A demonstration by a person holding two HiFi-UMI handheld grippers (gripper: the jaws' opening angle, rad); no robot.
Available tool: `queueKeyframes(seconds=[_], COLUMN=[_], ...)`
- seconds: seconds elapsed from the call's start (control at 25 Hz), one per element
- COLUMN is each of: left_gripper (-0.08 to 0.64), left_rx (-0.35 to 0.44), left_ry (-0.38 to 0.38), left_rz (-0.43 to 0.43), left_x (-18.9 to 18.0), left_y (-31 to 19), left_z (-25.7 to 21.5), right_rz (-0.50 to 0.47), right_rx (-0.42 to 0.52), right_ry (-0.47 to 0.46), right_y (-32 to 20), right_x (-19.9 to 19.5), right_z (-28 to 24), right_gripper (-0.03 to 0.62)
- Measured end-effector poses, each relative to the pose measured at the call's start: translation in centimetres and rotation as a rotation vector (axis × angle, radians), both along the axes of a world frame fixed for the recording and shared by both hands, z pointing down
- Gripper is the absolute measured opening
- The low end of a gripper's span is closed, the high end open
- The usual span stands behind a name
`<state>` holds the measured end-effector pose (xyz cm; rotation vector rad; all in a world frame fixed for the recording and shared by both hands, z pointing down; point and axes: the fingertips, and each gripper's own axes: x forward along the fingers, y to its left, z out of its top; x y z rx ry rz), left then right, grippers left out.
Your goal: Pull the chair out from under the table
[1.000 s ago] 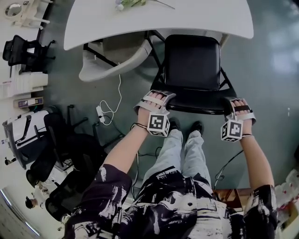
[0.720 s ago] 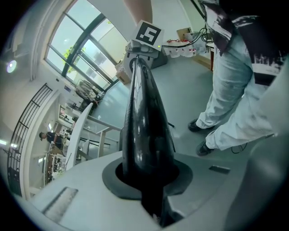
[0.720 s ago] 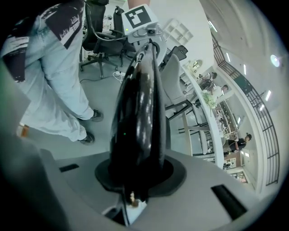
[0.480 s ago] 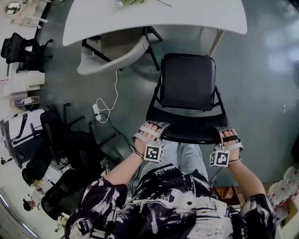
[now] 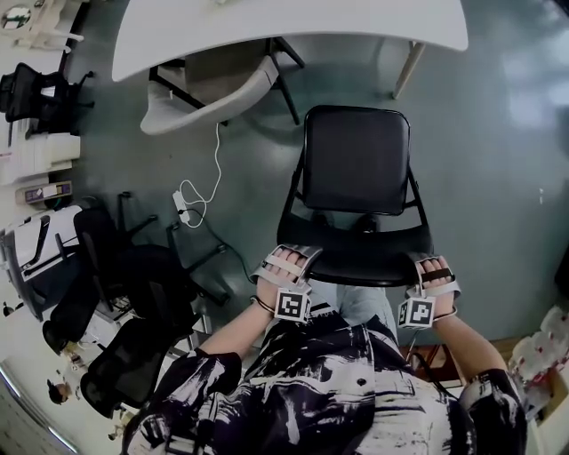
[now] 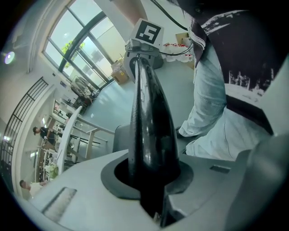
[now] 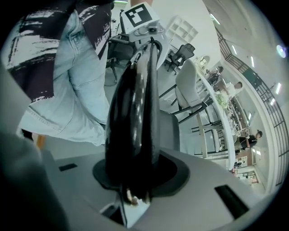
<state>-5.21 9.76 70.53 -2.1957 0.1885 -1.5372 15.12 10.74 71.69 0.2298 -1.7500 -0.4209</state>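
Observation:
A black folding chair (image 5: 356, 160) stands on the floor, wholly out from under the white table (image 5: 267, 27). Its backrest (image 5: 360, 262) is the edge nearest me. My left gripper (image 5: 289, 256) is shut on the backrest's left end and my right gripper (image 5: 429, 263) on its right end. In the left gripper view the glossy backrest (image 6: 151, 135) fills the slot between the jaws of the left gripper (image 6: 150, 178). In the right gripper view the backrest (image 7: 133, 117) sits between the jaws of the right gripper (image 7: 135, 178), which have just been opening.
A white chair (image 5: 204, 102) is tucked under the table's left part. A white cable and power strip (image 5: 191, 200) lie on the floor left of the black chair. Black office chairs (image 5: 133, 293) crowd the left. My legs (image 5: 356, 300) stand right behind the backrest.
The chair has slid toward me, from its seat half under the table to clear of it. Both grippers came back with its backrest.

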Motion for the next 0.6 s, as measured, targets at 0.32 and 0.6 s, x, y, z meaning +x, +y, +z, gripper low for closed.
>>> queueKeyframes(seconds=[0.32, 0.6], left_gripper=[0.116, 0.186], left_rx=[-0.1, -0.302], left_ry=[0.068, 0.036], left_rz=[-0.001, 0.059], left_x=[0.2, -1.3], left_y=[0.4, 1.4], left_z=[-0.4, -2.9], right_rz=[-0.054, -0.093], right_rx=[-0.151, -0.404], right_ry=[-0.044, -0.161], right_y=[1.7, 2.4], right_x=[0.0, 0.1], right_z=[0.4, -6.0], right_gripper=[0.223, 0.222])
